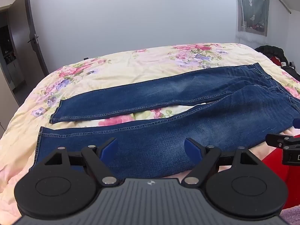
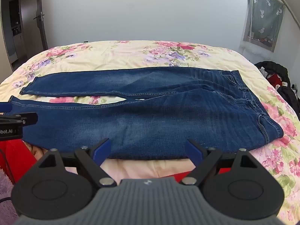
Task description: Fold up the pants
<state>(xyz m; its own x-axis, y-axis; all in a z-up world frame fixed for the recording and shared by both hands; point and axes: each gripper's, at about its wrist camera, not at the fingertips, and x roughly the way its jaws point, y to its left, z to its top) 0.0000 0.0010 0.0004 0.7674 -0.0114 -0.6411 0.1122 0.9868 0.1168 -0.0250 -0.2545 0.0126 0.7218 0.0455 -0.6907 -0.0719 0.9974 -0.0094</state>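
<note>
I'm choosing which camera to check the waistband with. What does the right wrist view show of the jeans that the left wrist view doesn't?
Only the right wrist view shows the whole waistband down to its near corner. Only the left wrist view shows the near leg's hem in full. Both show the jeans lying flat and unfolded on the floral bedspread, legs apart, and both grippers, left gripper and right gripper, open at the near edge.

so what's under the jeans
The jeans lie spread flat on a floral quilt, which shows in the gap between the legs. Whatever lies beneath the denim itself is covered.
</note>
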